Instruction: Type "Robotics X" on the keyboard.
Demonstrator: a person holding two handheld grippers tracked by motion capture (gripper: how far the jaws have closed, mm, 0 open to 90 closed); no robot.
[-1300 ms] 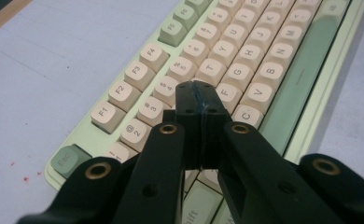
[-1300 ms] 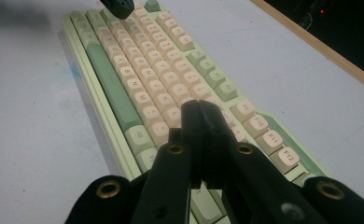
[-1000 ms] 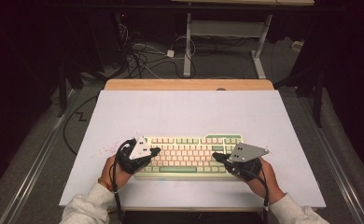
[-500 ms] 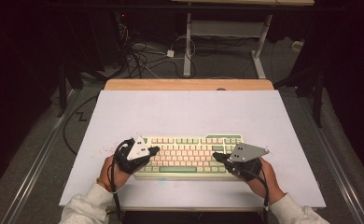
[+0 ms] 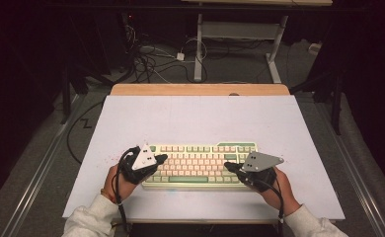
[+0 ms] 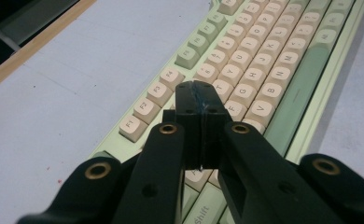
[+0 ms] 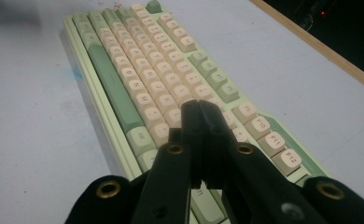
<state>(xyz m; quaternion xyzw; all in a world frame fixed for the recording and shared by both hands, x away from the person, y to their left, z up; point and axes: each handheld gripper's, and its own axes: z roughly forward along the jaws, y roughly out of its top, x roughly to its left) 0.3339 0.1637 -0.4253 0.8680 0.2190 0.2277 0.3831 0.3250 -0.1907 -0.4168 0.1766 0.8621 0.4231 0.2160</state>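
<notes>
A pale green keyboard (image 5: 200, 163) with cream and green keys lies near the front of the white table top (image 5: 200, 118). My left gripper (image 5: 162, 158) hovers over the keyboard's left end, jaws pressed together with nothing between them. In the left gripper view its shut tips (image 6: 198, 93) point over the keyboard (image 6: 264, 56) near the letter rows. My right gripper (image 5: 228, 166) sits over the keyboard's right end, also shut and empty. Seen from the right gripper view, its shut tips (image 7: 199, 109) hang above the keys (image 7: 147, 79) by the function row.
The white sheet covers a wooden table whose far edge (image 5: 200, 89) shows. Beyond it are cables (image 5: 151, 57) on the floor and a white desk frame (image 5: 240, 34). Metal rails (image 5: 37, 168) run along both sides. Bare white surface lies behind the keyboard.
</notes>
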